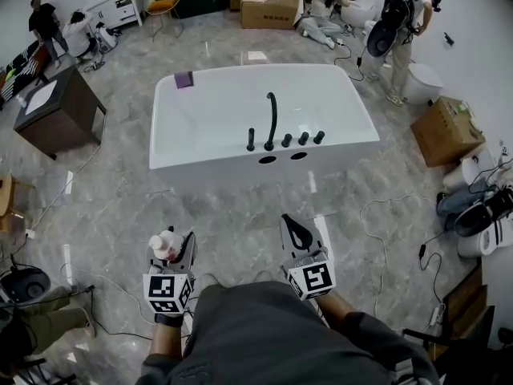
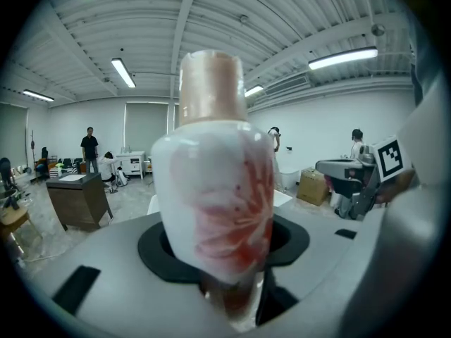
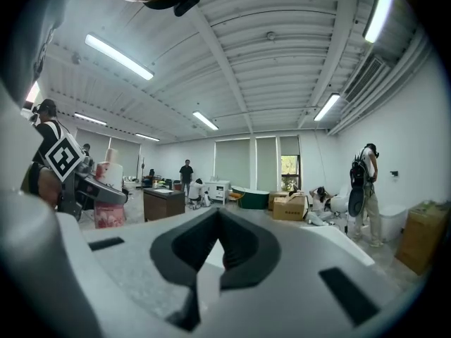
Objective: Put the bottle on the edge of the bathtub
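Note:
My left gripper [image 1: 173,245] is shut on a white bottle [image 1: 164,244] with a red flower print and a tan cap, held upright above the floor. In the left gripper view the bottle [image 2: 215,189] fills the middle, clamped low between the jaws. My right gripper [image 1: 295,229] is shut with nothing in it, its dark jaws pressed together [image 3: 220,248]. From the right gripper view the bottle [image 3: 109,189] shows at the left. The white bathtub [image 1: 264,156] stands ahead of both grippers, a black faucet [image 1: 271,123] on its near edge.
A purple object [image 1: 183,79] lies on the tub's far left corner. A dark desk [image 1: 56,111] stands to the left and cardboard boxes [image 1: 445,131] to the right. Cables [image 1: 385,215] trail over the grey floor. Several people are at the back of the room.

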